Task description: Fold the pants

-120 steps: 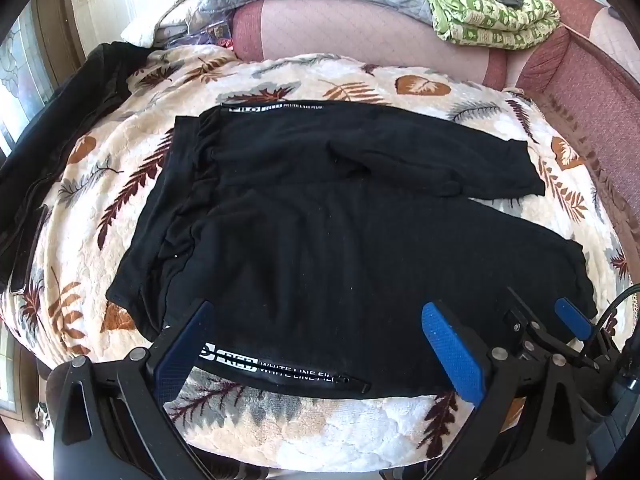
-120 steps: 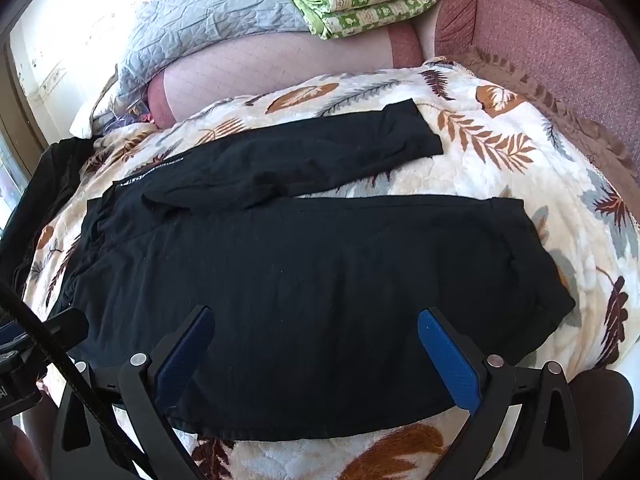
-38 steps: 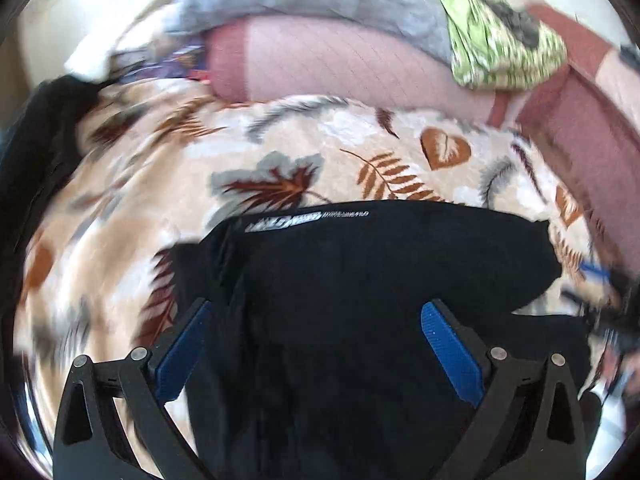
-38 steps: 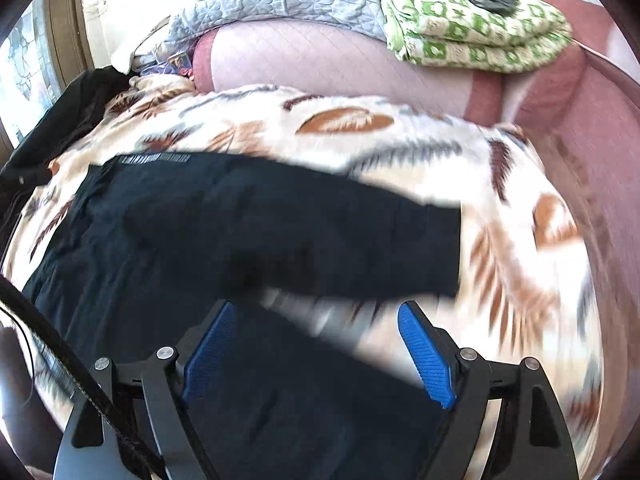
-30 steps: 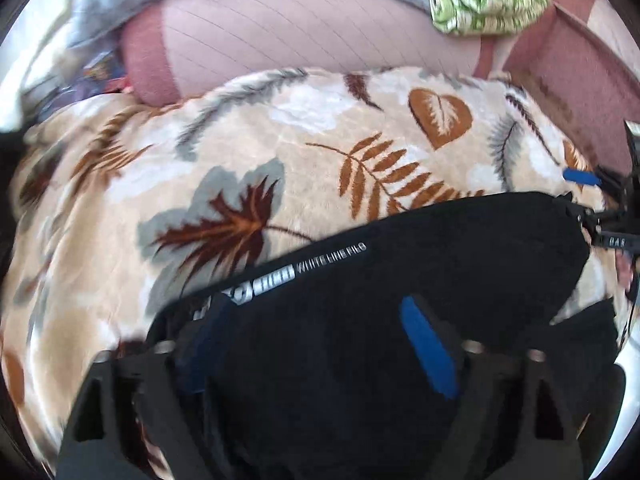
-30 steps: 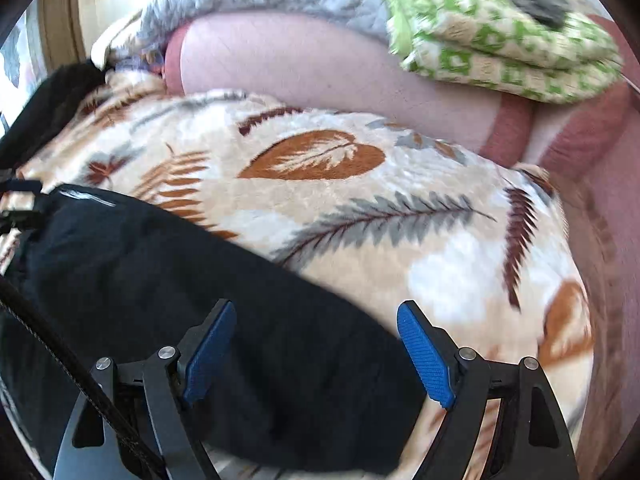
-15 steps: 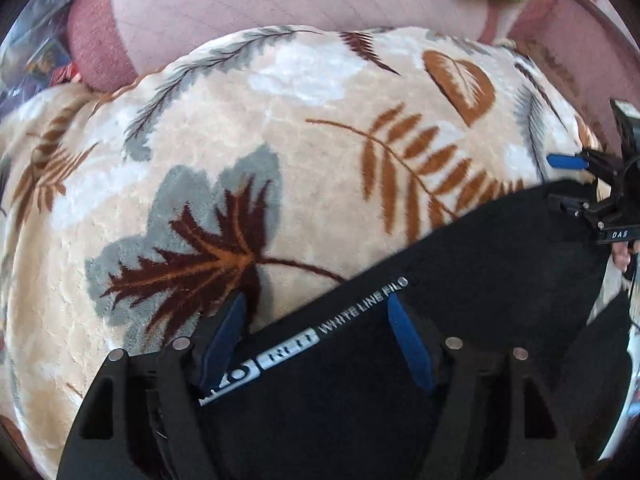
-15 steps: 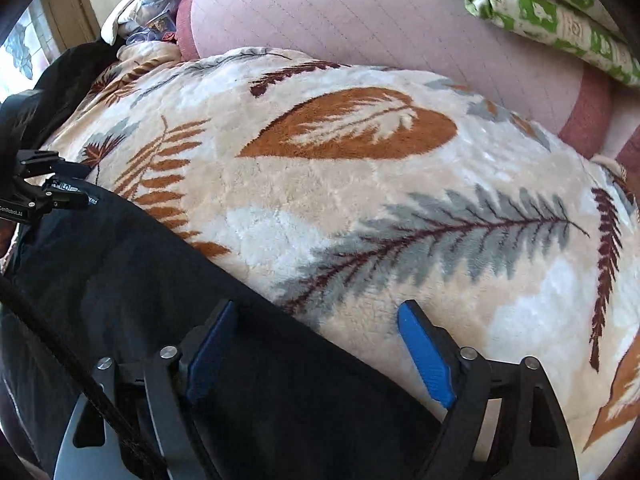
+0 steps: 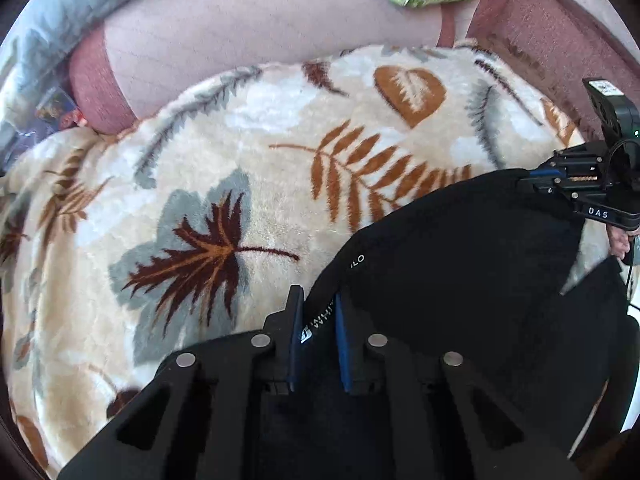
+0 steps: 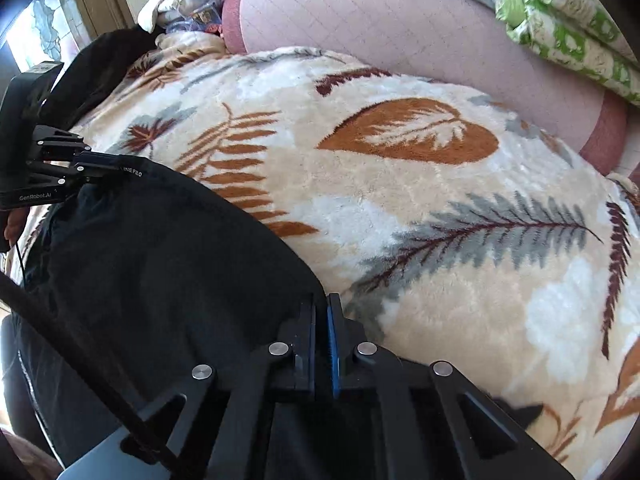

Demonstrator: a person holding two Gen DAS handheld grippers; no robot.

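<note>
Pants (image 9: 460, 280) lie on the leaf-patterned blanket (image 9: 240, 200), and both of my grippers are clamped on the far edge of the far leg. My left gripper (image 9: 318, 320) has its blue pads pressed together on the waistband, right at the white lettering. My right gripper (image 10: 321, 332) is pinched on the cuff end of that same leg, with only a sliver of cloth between its pads.

Governing relation: the leg's long axis runs from one gripper to the other, left to right across the blanket. Seen from the left wrist, the right gripper (image 9: 560, 188) sits at the far end of the black cloth; seen from the right wrist, the left gripper (image 10: 92, 168) sits at the opposite end, beside the lettering. The rest of the pants lies on the near side of that held edge, toward me; the pink bolster (image 10: 400, 28) lies beyond it. I judge the next move to be a joint pull of this edge toward me, laying the far leg over the near one. Both arms must travel together, or the edge will slacken.

Difference from four seconds ago: both grippers were spread wide above the near leg, and the pants lay flat and untouched. Half a second ago the pads still straddled the edge unclosed.
</note>
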